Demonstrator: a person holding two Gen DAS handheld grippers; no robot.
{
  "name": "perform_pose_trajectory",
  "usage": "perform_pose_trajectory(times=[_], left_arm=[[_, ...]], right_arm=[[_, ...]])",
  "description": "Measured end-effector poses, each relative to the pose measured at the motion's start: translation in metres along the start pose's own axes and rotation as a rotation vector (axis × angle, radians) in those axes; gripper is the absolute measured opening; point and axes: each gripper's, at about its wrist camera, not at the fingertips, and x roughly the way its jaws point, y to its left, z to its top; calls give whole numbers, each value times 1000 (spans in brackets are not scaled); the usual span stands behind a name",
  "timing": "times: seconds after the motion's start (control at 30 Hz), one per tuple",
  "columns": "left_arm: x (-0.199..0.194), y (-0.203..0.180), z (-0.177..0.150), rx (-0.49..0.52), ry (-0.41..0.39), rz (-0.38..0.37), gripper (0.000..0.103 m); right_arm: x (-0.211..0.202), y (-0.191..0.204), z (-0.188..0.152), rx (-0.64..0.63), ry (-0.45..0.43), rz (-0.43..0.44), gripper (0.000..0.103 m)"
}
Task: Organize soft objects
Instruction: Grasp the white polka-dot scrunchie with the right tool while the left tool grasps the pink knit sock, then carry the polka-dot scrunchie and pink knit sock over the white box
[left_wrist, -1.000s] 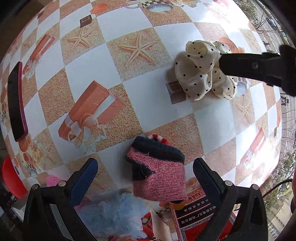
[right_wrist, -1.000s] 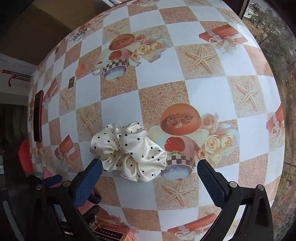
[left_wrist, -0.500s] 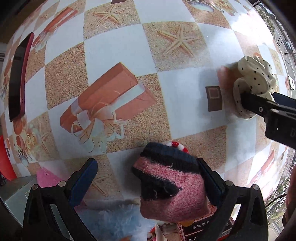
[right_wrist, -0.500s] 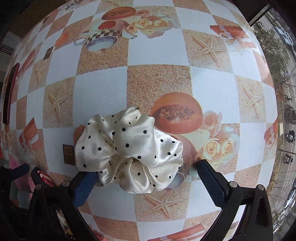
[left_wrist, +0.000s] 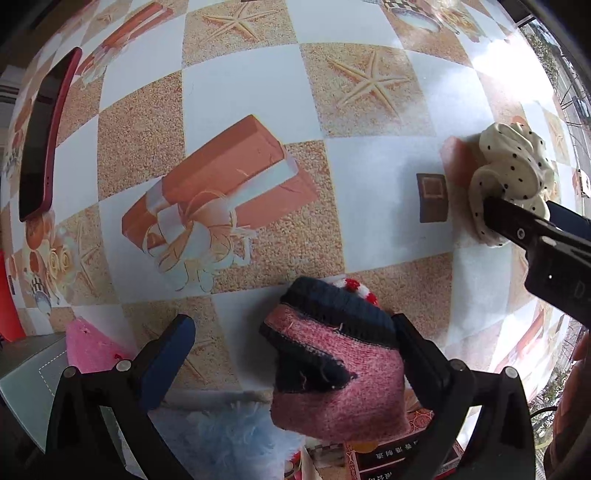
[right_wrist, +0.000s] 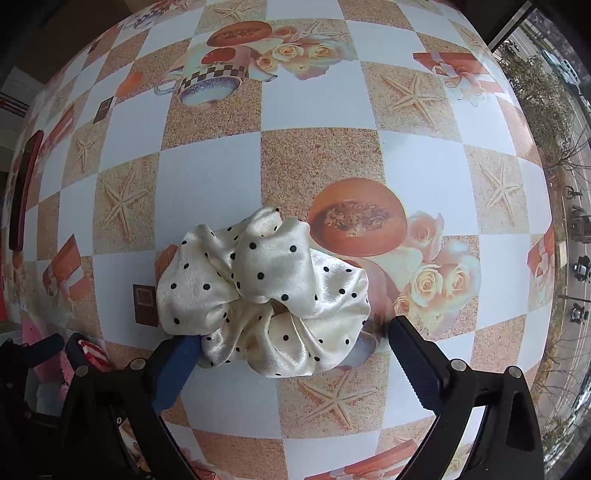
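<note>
A pink and navy knitted piece (left_wrist: 332, 365) lies at the table's near edge, between the fingers of my left gripper (left_wrist: 291, 354). The gripper is open, its right finger (left_wrist: 417, 350) touching the knit and its left finger apart from it. A cream satin scrunchie with black dots (right_wrist: 266, 295) lies on the table between the fingers of my right gripper (right_wrist: 291, 365). That gripper is open, with the left finger (right_wrist: 177, 365) against the fabric. The scrunchie also shows in the left wrist view (left_wrist: 509, 177), with the right gripper's finger at it.
A red phone (left_wrist: 40, 136) lies at the far left of the patterned tablecloth (left_wrist: 258, 92). Light blue fluffy fabric (left_wrist: 236, 439), a pink item (left_wrist: 92, 347) and a red printed box (left_wrist: 391, 458) sit at or below the near table edge.
Both grippers have moved forward and lower over their items. The scrunchie now sits deeper between the right fingers, and the knitted piece sits against the left gripper's right finger.
</note>
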Motion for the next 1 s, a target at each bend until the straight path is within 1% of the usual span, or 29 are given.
perform_pose_trajectory(times=[0.03,0.07,0.1,0.13,0.17,0.2,0.23,0.27,0.43,0.63,0.73,0.83,0.93,1.0], left_arm=[[0,0,-3,3,-9,0,103],[-1,1,-5,2,-19,0,103],[1,1,-9,2,-27,-1,103],[0,2,-11,4,-32,0,103],[1,2,-12,5,-33,0,103],[1,3,-13,2,-32,-1,103],[1,3,-14,1,-32,-2,103],[0,4,-16,2,-33,-2,103],[1,0,-22,17,-46,0,103],[0,-2,-32,35,-66,4,103],[0,-2,-37,45,-74,7,103],[-4,-9,-42,63,-85,8,100],[-16,-27,-47,120,-111,13,89],[-22,-36,-52,170,-133,15,72]], right_arm=[[-2,3,-2,-22,-18,-2,88],[-5,6,-4,-44,-33,-4,84],[-8,9,-5,-64,-44,-4,77],[-11,12,-6,-80,-54,-4,66],[-13,15,-8,-92,-65,-2,59],[-16,18,-10,-102,-75,-1,45],[-17,20,-11,-108,-81,3,35],[-18,21,-12,-109,-84,6,33],[-19,13,-29,-62,-75,60,33],[-20,-12,-68,28,-50,113,33],[-20,-20,-91,66,-34,122,33],[-19,-25,-116,97,-18,129,33],[-19,-27,-137,123,-7,132,33],[-18,-30,-148,135,-2,132,33]])
